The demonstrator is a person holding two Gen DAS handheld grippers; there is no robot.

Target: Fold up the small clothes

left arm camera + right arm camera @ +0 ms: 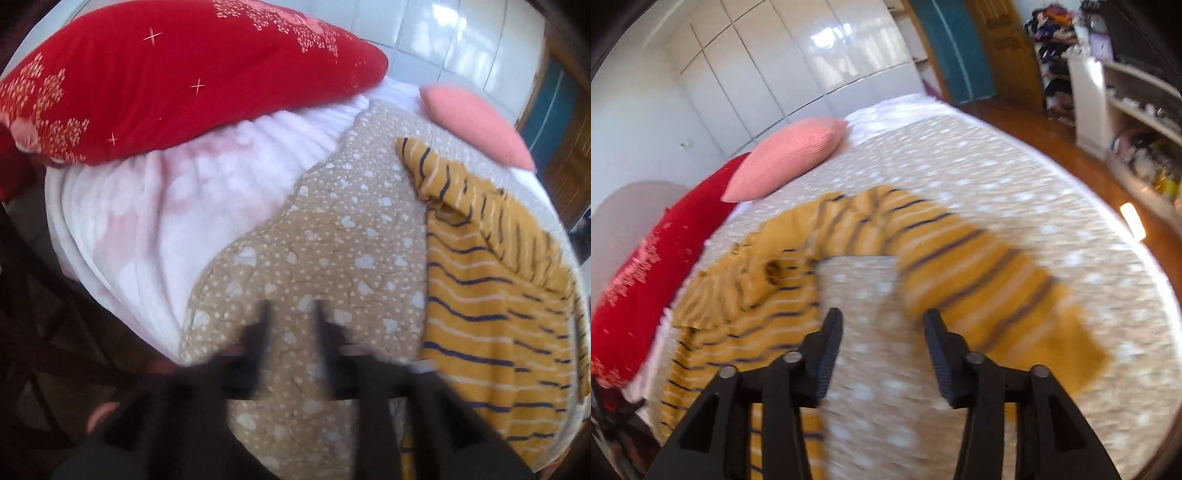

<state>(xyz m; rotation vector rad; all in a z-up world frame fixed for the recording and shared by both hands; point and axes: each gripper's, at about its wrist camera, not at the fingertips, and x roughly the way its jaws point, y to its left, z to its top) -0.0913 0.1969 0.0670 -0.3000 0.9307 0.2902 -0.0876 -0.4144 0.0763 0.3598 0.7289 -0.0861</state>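
Observation:
A mustard-yellow top with navy and white stripes lies spread on the tan spotted bedspread, one long sleeve curving to the right. My right gripper hovers open above bare bedspread, and the sleeve lies just right of its right finger. In the left wrist view the same top lies at the right with a sleeve folded across it. My left gripper stands open over the bedspread, left of the top, with nothing between its fingers. This view is blurred.
A red patterned pillow and a pink cushion lie at the head of the bed, with a pale pink fleece blanket under the pillow. White wardrobe doors, cluttered shelves and wooden floor surround the bed.

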